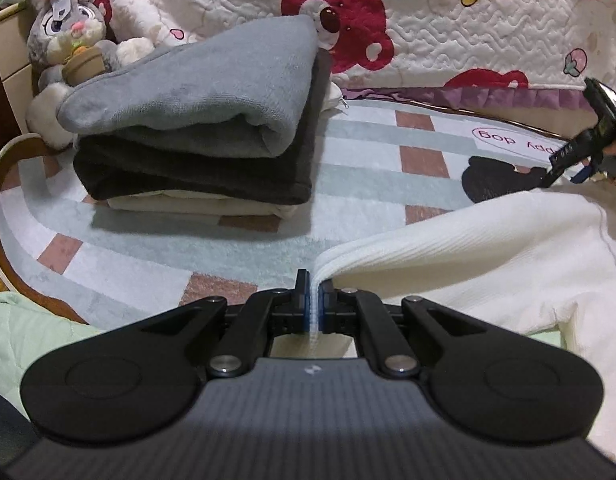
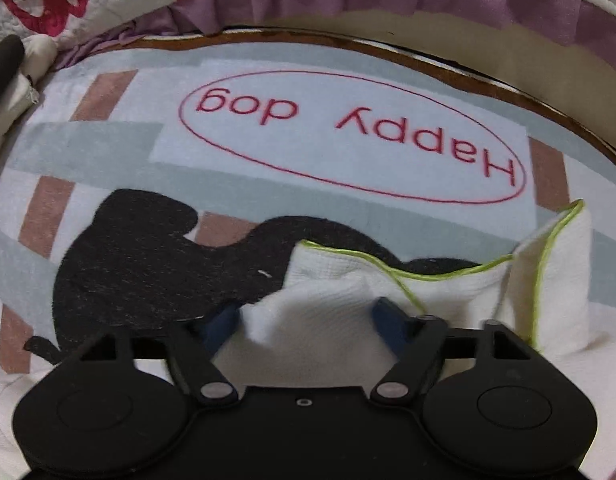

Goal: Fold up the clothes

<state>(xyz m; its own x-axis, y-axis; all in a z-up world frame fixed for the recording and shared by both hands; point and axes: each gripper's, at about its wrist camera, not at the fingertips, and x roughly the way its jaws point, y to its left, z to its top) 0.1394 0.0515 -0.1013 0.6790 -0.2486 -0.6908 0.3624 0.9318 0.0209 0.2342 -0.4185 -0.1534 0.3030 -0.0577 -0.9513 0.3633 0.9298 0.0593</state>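
A white ribbed garment (image 1: 467,256) lies on the rug at the right in the left wrist view. Its folded edge rises into my left gripper (image 1: 315,286), which is shut on it. In the right wrist view a white cloth with a lime-green edge (image 2: 427,280) is bunched on the rug over a black dog shape. My right gripper (image 2: 308,316) points steeply down at it and stands open. The bunch lies between the blue fingertips (image 2: 224,320), which stand apart from it. The right gripper (image 1: 599,136) also shows at the far right in the left wrist view.
A stack of folded clothes (image 1: 196,120), grey over dark over cream, sits at the rug's back left. A plush rabbit (image 1: 68,40) leans behind it. The striped "Happy dog" rug (image 2: 347,140) meets a bed with a red-bear quilt (image 1: 427,20). Pale green cloth (image 1: 28,340) lies near left.
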